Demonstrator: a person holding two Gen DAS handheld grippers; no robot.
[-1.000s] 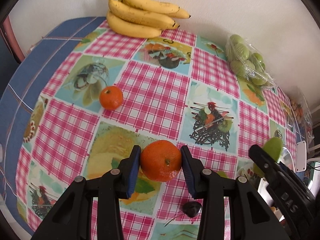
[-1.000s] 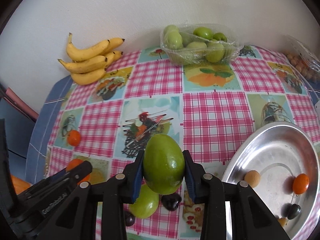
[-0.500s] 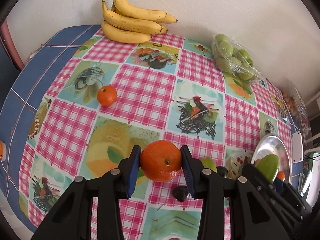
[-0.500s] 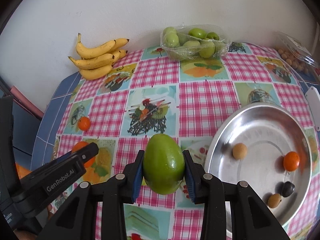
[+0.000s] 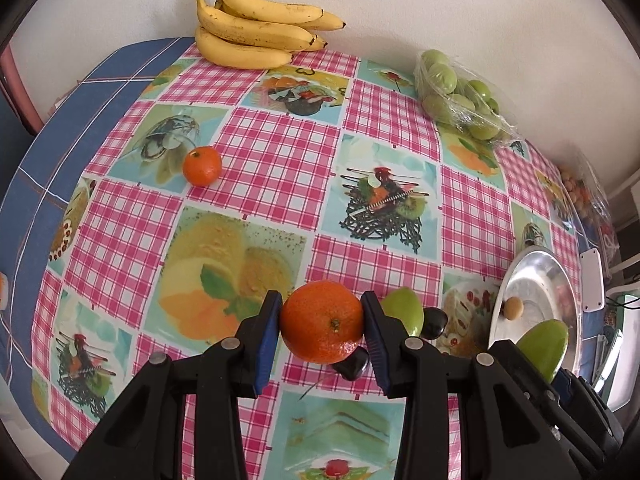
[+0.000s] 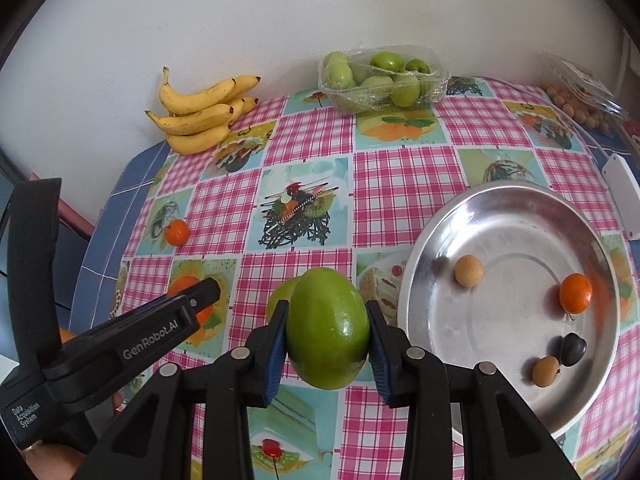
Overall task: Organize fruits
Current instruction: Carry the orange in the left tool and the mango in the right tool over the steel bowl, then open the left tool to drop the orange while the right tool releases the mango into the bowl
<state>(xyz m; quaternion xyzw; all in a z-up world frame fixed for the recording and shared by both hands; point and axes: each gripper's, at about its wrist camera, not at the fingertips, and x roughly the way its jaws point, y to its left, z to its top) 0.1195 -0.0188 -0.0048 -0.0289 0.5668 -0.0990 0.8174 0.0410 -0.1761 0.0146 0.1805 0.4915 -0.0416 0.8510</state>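
A: What is the left camera showing?

B: The left tool (image 5: 322, 322) is squeezing an orange (image 5: 322, 321) between its blue pads, up above the worktop (image 5: 280, 160). A green fruit (image 5: 404, 314) and two dark fruits (image 5: 434, 322) are lying just behind it. A small orange (image 5: 202, 166) is sitting alone far off on the left. Bananas (image 5: 256, 28) are leaning by the wall.

A: And the right camera?

B: The right tool (image 6: 327, 334) is gripping a big green mango (image 6: 327, 332) above the cloth. The bowl (image 6: 432, 240) is sitting just to the right, holding two tan fruits (image 6: 469, 271), a little orange one (image 6: 575, 293) and a dark one (image 6: 573, 349). A box of green fruit (image 6: 380, 78) is standing at the back.
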